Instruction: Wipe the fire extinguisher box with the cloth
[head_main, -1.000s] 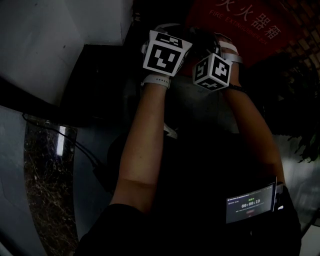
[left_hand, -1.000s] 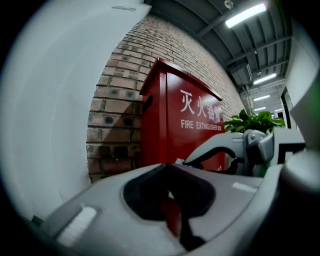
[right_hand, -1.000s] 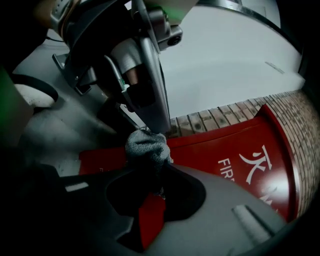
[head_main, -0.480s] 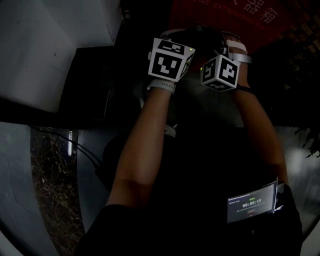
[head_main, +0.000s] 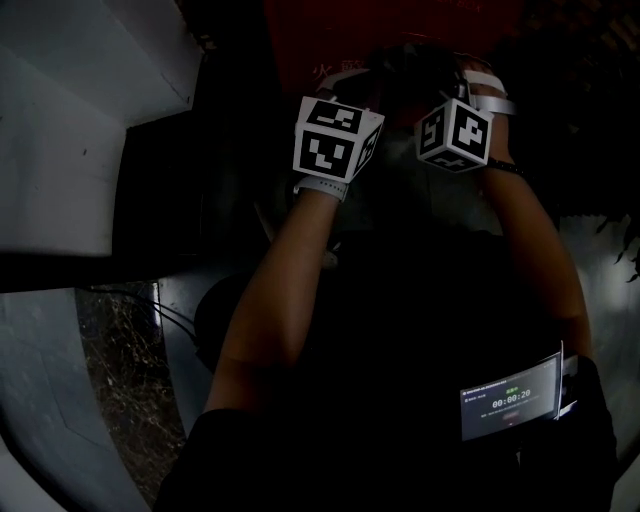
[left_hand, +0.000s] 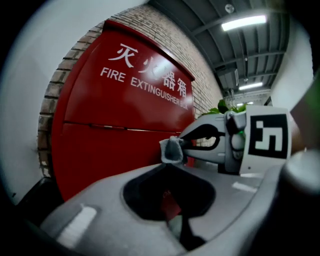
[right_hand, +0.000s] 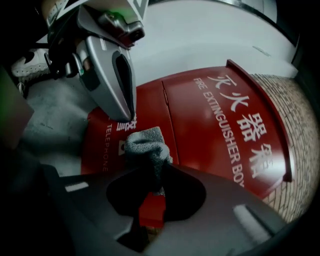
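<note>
The red fire extinguisher box with white lettering fills both gripper views, and its dim red front lies at the top of the head view. My right gripper is shut on a bunched grey cloth, held just in front of the box. From the left gripper view, that cloth pokes out of the right gripper's tips. My left gripper hovers beside it with its jaws together and nothing in them; its fingers point down at the box. Both marker cubes sit side by side.
A brick wall frames the box, with a white wall at the left. A green plant stands past the box's far edge. A timer screen is strapped to the right forearm. A dark ledge lies at the left.
Both grippers have drifted up and slightly right toward the box, and the head view has swung so the white wall shows more at the left. The cloth stays held.
</note>
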